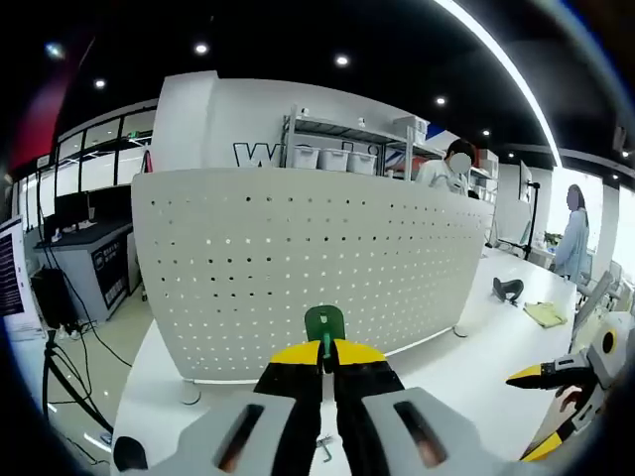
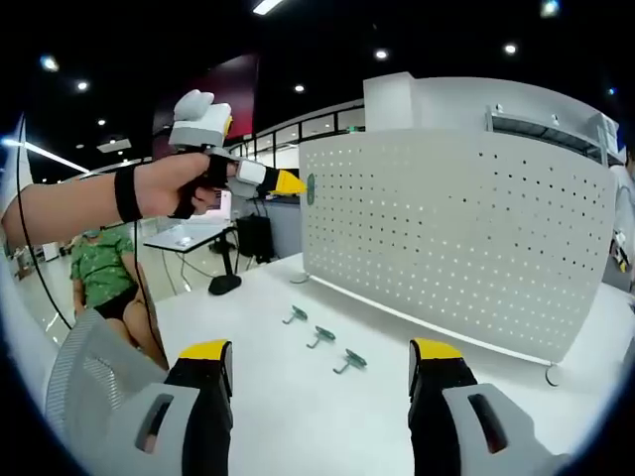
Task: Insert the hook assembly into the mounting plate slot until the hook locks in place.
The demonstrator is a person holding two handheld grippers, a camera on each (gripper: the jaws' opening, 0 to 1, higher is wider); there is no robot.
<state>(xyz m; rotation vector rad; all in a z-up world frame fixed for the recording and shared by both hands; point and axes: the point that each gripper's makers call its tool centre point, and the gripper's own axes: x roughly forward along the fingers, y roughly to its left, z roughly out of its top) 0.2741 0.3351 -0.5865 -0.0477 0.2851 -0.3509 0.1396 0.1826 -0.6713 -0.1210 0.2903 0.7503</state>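
Observation:
A white perforated mounting plate (image 1: 298, 258) stands upright on the white table (image 1: 476, 367). My left gripper (image 1: 324, 349) is shut on a green hook (image 1: 323, 323), held just in front of the plate's lower holes. In the right gripper view a hand holds that left gripper (image 2: 288, 182) with the green hook (image 2: 310, 188) against the left edge of the plate (image 2: 456, 228). Three spare hooks (image 2: 322, 336) lie on the table (image 2: 298, 416) before the plate. My right gripper (image 2: 319, 372) is open and holds nothing; it also appears as the right gripper (image 1: 536, 412) at the lower right.
A person in a green shirt (image 2: 99, 268) sits behind a grey chair (image 2: 89, 387) at the left. A black object (image 1: 508, 289) and a yellow cloth (image 1: 545, 314) lie on the table's right. Shelves (image 1: 347, 154) stand behind the plate, a tripod (image 1: 60, 377) on the floor.

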